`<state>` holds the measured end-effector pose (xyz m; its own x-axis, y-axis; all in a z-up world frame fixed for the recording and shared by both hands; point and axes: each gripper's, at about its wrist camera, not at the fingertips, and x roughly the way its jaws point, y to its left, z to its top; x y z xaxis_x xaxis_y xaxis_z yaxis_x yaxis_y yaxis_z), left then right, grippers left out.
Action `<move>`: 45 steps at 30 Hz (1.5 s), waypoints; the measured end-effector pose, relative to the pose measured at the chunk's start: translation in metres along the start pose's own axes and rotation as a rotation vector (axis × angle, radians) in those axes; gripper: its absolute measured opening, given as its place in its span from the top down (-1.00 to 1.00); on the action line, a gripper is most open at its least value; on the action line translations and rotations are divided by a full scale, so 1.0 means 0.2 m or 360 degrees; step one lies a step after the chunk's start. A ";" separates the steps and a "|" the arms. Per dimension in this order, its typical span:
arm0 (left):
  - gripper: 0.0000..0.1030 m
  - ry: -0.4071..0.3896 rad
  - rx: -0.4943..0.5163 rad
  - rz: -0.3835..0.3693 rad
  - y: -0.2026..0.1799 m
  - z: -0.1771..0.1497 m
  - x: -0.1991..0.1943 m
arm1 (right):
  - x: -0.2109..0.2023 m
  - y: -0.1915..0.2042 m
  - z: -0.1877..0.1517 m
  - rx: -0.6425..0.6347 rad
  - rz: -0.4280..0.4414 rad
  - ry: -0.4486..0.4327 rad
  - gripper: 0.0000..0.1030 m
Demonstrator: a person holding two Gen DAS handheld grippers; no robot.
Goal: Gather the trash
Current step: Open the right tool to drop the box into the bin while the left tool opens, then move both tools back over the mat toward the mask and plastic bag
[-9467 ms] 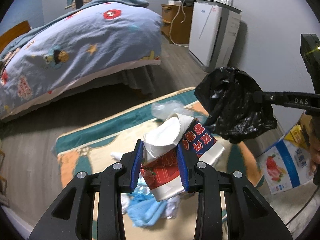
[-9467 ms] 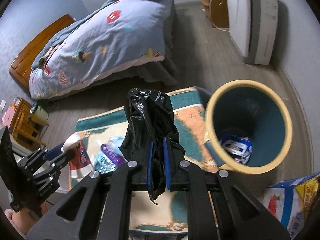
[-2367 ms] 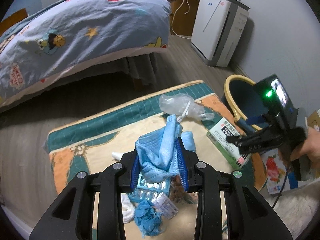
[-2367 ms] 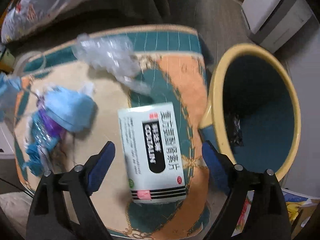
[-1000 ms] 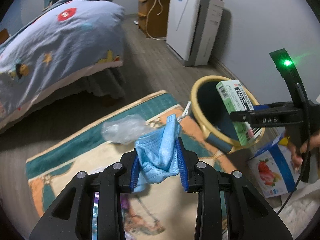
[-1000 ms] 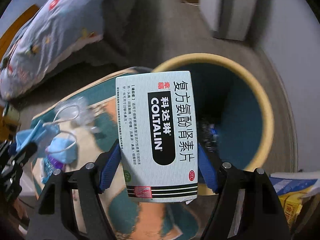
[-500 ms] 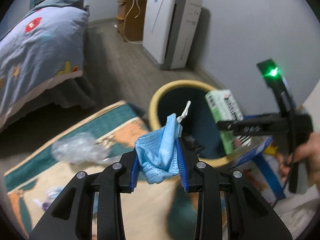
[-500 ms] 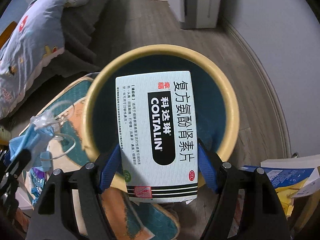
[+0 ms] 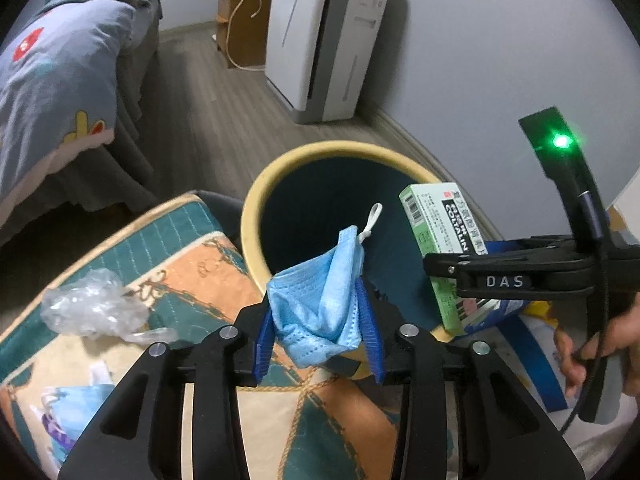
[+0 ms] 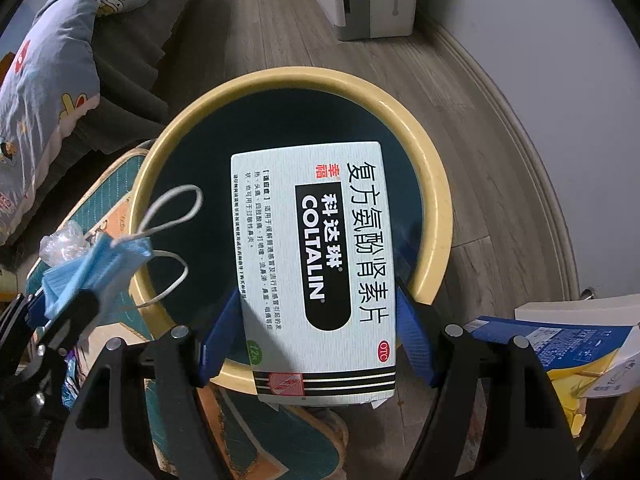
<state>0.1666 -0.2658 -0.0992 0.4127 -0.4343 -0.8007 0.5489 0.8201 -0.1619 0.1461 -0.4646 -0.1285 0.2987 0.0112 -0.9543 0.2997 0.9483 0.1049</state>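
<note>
My left gripper [image 9: 318, 332] is shut on a crumpled blue face mask [image 9: 320, 300] and holds it at the near rim of the yellow-rimmed trash bin [image 9: 256, 200]. My right gripper [image 10: 316, 340] is shut on a white and green Coltalin medicine box [image 10: 316, 272] and holds it over the bin's dark opening [image 10: 288, 120]. The box also shows in the left wrist view [image 9: 444, 232], above the bin's right side. The mask [image 10: 88, 268] with its white ear loops shows at the left of the right wrist view, at the bin's left rim.
A clear crumpled plastic bag [image 9: 92, 308] and more blue and purple litter [image 9: 64, 400] lie on the patterned rug [image 9: 180, 248]. A blue and white carton [image 10: 560, 344] lies right of the bin. A white air purifier [image 9: 324, 36] and a bed [image 9: 52, 68] stand behind.
Both grippers have moved closer to the bin with their loads. The box now hangs over the opening and the mask is at the rim.
</note>
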 end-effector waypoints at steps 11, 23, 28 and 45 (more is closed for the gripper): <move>-0.61 -0.0022 -0.0032 0.0103 0.04 -0.01 -0.01 | -0.01 0.00 -0.01 -0.0005 0.0003 -0.0063 -0.39; -0.81 -0.0047 -0.0076 0.0209 0.15 -0.04 -0.15 | -0.08 0.05 0.03 0.0039 0.0013 -0.0144 -0.87; -0.82 -0.0054 -0.0079 0.0247 0.20 -0.07 -0.22 | -0.09 0.11 0.02 0.0024 0.0017 -0.0141 -0.88; -0.83 -0.0112 -0.0087 0.0387 0.40 -0.20 -0.50 | -0.16 0.44 0.00 -0.0139 -0.0001 -0.0162 -0.89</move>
<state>0.1396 -0.1410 -0.0549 0.5783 -0.2451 -0.7781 0.3881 0.9216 -0.0018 0.1628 -0.3806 -0.0892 0.3903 -0.0174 -0.9205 0.2213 0.9723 0.0754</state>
